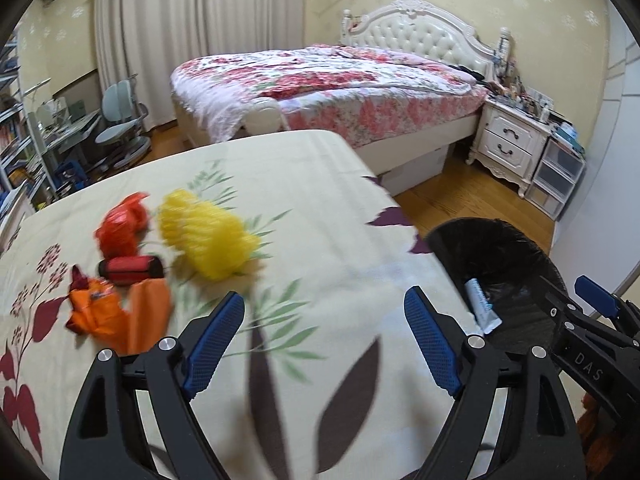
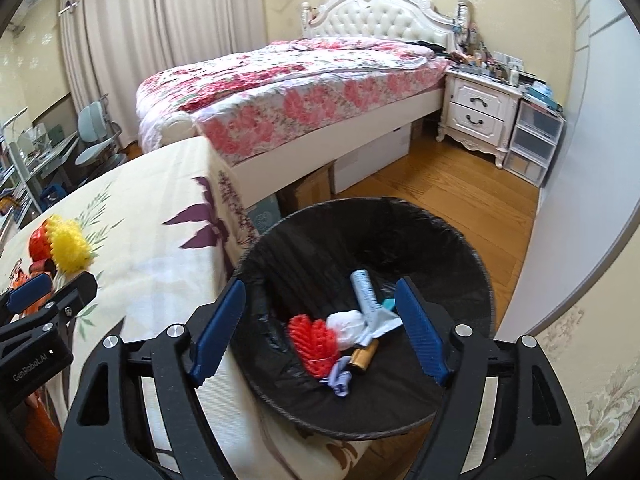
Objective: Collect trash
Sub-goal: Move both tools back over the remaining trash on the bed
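R tongs [image 2: 320,330] apart, empty, over bin [image 2: 460,240] w/ dropped trash inside. L tongs [image 1: 324,338] apart, empty, over tabletop [image 1: 320,208]; we aim at yellow [image 1: 208,236], red, orange scraps left.

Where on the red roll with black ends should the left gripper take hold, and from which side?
Probably at the middle of the red roll, from above. It lies on its side on the tablecloth, so the fingers should close across its narrow body, not over the ends. Orange wrappers crowd its near side.

"DAS": right claw [image 1: 600,316]; "GenRobot.AI": left claw [image 2: 30,292].
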Motion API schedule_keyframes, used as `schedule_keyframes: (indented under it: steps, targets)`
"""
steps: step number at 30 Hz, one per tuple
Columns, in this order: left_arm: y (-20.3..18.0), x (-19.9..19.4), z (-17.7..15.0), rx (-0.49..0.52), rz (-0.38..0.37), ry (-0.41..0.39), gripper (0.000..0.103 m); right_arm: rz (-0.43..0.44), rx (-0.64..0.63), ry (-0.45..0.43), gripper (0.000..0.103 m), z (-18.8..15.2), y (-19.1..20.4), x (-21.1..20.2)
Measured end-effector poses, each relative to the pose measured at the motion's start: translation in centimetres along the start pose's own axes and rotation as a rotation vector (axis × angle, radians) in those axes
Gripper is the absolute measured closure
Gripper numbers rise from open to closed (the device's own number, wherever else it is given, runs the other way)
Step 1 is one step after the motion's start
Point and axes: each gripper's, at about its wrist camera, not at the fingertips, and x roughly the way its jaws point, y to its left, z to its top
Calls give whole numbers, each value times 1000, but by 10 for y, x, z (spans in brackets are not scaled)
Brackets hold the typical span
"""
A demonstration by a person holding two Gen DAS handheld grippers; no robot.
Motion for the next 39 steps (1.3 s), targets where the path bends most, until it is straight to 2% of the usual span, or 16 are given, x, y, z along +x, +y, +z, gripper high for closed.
schedule_keyframes:
  steps: [13, 22, 28, 32, 39]
  targets:
    - [101, -34, -30, -135, 153, 1, 21, 140, -146, 22, 28, -11, 91, -10]
    - [167, -27, -41, -213, 282, 56, 21, 197, -231, 44, 28, -19, 141, -10]
    - [189, -11, -35, -247, 248, 105, 23, 203, -260, 64, 28, -17, 161, -1]
    - [196, -1, -32, -245, 228, 132, 27, 209, -263, 67, 28, -14, 168, 2]
    - [200, 8, -23, -243, 208, 131, 31, 216, -270, 65, 28, -4, 178, 11]
